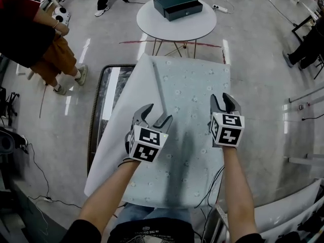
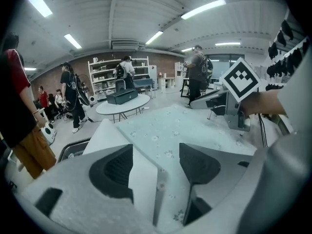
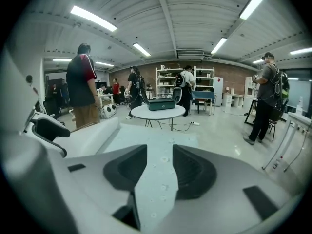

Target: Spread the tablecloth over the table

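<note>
Covering most of the table [image 1: 103,103], the pale flowered tablecloth [image 1: 195,92] has its left strip folded back, white underside up, leaving the table's dark left edge bare. Above that fold the left gripper [image 1: 158,114] holds its fingers wide. Over the cloth's right side the right gripper [image 1: 221,99] has fingers apart, gripping nothing.

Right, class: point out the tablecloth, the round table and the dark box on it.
tablecloth [image 1: 192,97], head view, patterned middle.
round table [image 1: 192,28], head view, bare top.
dark box [image 1: 177,3], head view, lid.

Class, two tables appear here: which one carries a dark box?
The round white table, farther away, carries the dark box; the nearer glossy dark-topped table bears the floral tablecloth instead.
</note>
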Demonstrator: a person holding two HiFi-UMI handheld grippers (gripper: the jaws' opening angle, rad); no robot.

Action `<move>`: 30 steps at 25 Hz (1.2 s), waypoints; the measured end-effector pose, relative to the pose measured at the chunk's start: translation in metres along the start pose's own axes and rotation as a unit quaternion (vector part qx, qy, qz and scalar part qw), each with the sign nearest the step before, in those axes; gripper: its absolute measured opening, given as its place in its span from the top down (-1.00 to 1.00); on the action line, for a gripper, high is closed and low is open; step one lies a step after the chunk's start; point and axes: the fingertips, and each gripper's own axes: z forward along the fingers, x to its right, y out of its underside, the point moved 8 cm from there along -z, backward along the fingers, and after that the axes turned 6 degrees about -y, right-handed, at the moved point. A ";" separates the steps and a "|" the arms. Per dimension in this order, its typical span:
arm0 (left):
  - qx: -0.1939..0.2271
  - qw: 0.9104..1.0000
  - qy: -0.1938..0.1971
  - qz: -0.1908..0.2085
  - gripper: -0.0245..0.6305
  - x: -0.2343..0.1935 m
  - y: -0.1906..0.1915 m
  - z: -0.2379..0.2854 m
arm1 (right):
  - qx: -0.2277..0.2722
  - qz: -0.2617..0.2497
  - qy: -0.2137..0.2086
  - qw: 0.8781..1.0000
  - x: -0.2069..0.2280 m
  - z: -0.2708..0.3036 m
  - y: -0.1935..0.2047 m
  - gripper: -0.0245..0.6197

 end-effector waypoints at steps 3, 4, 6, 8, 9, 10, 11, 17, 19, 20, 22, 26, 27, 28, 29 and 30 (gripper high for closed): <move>-0.014 1.000 -0.005 0.022 -0.03 -0.006 0.008 0.001 | 0.005 -0.005 -0.010 1.000 -0.019 -0.005 -0.001 0.43; -0.021 0.999 -0.006 0.032 -0.04 -0.007 0.010 0.004 | 0.007 -0.005 -0.014 1.000 -0.025 -0.007 0.000 0.42; -0.036 0.998 -0.006 0.051 -0.06 -0.008 0.016 0.010 | 0.008 0.000 -0.022 1.000 -0.036 -0.009 0.002 0.39; -0.050 0.996 -0.008 0.068 -0.09 -0.009 0.022 0.017 | 0.011 0.015 -0.031 0.999 -0.045 -0.012 0.005 0.38; -0.055 0.996 -0.012 0.076 -0.09 -0.009 0.024 0.020 | 0.013 0.024 -0.035 0.999 -0.048 -0.013 0.007 0.39; -0.059 0.994 -0.017 0.085 -0.09 -0.009 0.026 0.023 | 0.015 0.032 -0.039 0.999 -0.049 -0.015 0.008 0.38; -0.064 0.993 -0.023 0.096 -0.09 -0.008 0.028 0.027 | 0.016 0.040 -0.041 0.998 -0.051 -0.017 0.010 0.38; -0.083 0.982 -0.073 0.154 -0.09 -0.009 0.040 0.041 | 0.009 0.063 -0.051 0.997 -0.056 -0.021 0.023 0.39; -0.091 0.979 -0.083 0.165 -0.09 -0.008 0.044 0.045 | 0.004 0.069 -0.053 0.996 -0.056 -0.020 0.028 0.39; -0.096 0.977 -0.087 0.170 -0.09 -0.008 0.046 0.046 | 0.002 0.071 -0.054 0.996 -0.056 -0.020 0.030 0.39; -0.101 0.975 -0.095 0.175 -0.04 -0.009 0.048 0.048 | -0.002 0.074 -0.056 0.996 -0.056 -0.018 0.033 0.39; -0.095 0.977 -0.099 0.163 0.06 -0.011 0.044 0.045 | -0.010 0.075 -0.062 0.995 -0.058 -0.013 0.035 0.39; -0.089 0.978 -0.099 0.160 0.16 -0.012 0.042 0.043 | -0.011 0.074 -0.064 0.995 -0.060 -0.011 0.035 0.39; -0.083 0.979 -0.101 0.158 0.26 -0.014 0.039 0.040 | -0.012 0.074 -0.066 0.995 -0.062 -0.009 0.034 0.39; -0.076 0.980 -0.103 0.155 0.34 -0.016 0.036 0.036 | -0.012 0.073 -0.069 0.995 -0.064 -0.007 0.032 0.40; -0.069 0.981 -0.105 0.149 0.40 -0.019 0.033 0.032 | -0.011 0.074 -0.072 0.995 -0.067 -0.005 0.031 0.40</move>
